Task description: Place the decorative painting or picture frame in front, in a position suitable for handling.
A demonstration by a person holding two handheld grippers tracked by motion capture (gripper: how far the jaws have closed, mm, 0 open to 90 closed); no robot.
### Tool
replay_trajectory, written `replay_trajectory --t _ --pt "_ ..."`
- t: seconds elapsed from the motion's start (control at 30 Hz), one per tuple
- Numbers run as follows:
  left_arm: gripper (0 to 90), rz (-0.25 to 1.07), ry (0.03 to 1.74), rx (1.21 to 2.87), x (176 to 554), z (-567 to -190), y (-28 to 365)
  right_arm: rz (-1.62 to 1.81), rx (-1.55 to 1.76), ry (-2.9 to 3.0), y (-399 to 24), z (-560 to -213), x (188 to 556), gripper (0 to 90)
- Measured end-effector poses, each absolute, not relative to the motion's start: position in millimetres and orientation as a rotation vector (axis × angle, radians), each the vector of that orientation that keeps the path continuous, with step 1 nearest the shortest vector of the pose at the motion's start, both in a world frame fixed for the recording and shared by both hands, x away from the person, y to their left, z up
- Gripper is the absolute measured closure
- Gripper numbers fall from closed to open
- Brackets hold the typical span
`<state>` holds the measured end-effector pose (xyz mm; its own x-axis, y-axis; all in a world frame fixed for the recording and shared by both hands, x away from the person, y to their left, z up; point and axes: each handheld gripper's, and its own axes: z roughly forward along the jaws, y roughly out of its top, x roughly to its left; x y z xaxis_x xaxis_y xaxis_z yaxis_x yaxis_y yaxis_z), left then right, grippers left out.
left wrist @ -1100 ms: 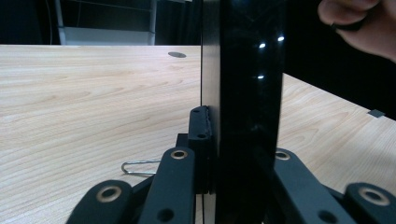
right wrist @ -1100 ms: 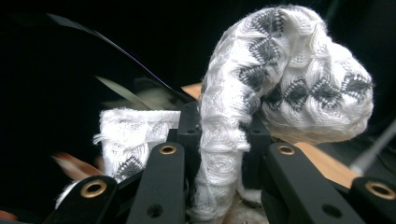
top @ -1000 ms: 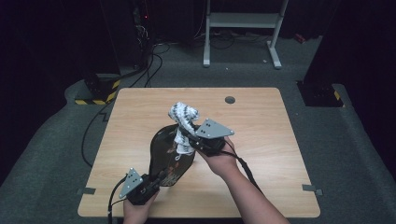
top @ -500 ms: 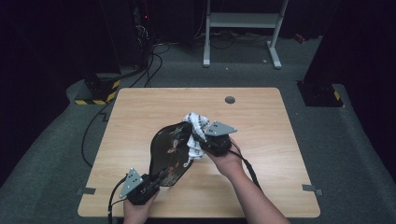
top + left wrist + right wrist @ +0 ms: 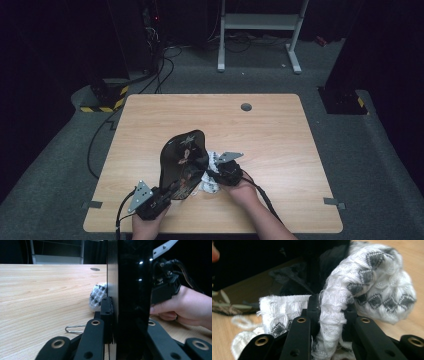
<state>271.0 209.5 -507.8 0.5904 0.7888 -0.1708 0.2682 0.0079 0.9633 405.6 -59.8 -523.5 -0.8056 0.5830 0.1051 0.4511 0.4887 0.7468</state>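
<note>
A glossy black pouch [image 5: 182, 155] with a flower print stands on edge on the wooden table [image 5: 280, 130]. My left gripper [image 5: 167, 192] holds its near end, the jaws shut on the pouch's black wall [image 5: 130, 290]. A white knitted cloth [image 5: 210, 185] with grey diamonds lies bunched by the pouch's right side. My right gripper [image 5: 212, 172] is low at the table and shut on that cloth. In the right gripper view a thick fold of the cloth [image 5: 372, 285] is pinched in the right gripper [image 5: 332, 312], with the pouch's dark inside just behind.
A round cable hole [image 5: 246, 107] sits in the table's far middle. A bent wire clip [image 5: 75, 328] lies on the wood near my left jaws. Beyond the table are cables, a yellow-black striped block [image 5: 102, 102] and a white metal stand [image 5: 260, 22].
My right gripper has come down with the knitted cloth, from above the pouch's top to table level beside it. The left gripper and the pouch have stayed in place.
</note>
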Motion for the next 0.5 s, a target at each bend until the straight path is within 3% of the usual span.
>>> replay_trajectory --t 0.5 --pt "79.9 0.507 0.919 1.558 272 -508 211 1.374 0.841 2.373 -72 -477 407 75.3"
